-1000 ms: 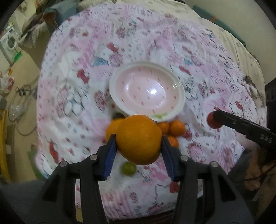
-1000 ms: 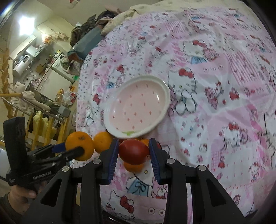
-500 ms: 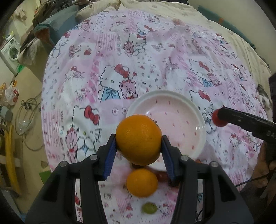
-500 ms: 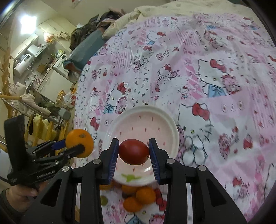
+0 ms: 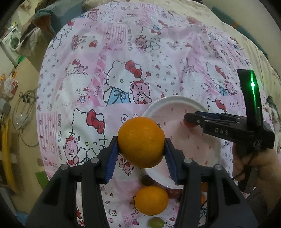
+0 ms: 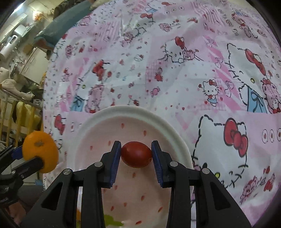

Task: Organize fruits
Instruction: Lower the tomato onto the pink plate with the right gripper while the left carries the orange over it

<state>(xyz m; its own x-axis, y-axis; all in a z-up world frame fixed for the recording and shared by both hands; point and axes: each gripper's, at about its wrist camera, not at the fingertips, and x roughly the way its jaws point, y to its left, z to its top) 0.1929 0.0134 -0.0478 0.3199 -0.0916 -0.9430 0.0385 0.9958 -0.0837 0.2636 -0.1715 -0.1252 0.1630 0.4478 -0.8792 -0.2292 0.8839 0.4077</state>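
Nearest, left wrist view: my left tool is gripping a large orange between its blue pads, holding it over the near-left rim of the plate.

Below that tool, on the cartoon-cat print cloth: a second orange is lying just in front of the plate, with a dark grape touching the plate's near edge, a green grape at the frame's bottom, and reddish and orange small fruits partly hidden behind my tool's finger.

Right wrist view: my right tool is clamping a red cherry tomato, holding it over the pink strawberry-dotted well of the white-rimmed plate. Whether the tomato is touching the plate, I cannot tell.

My right hand is showing at the left view's right edge, wrapped round the tool's black handle.

Farther: the cloth is covering the bed and running out to a cream blanket and a teal cushion.

Farthest left: a washing machine is standing on the floor.
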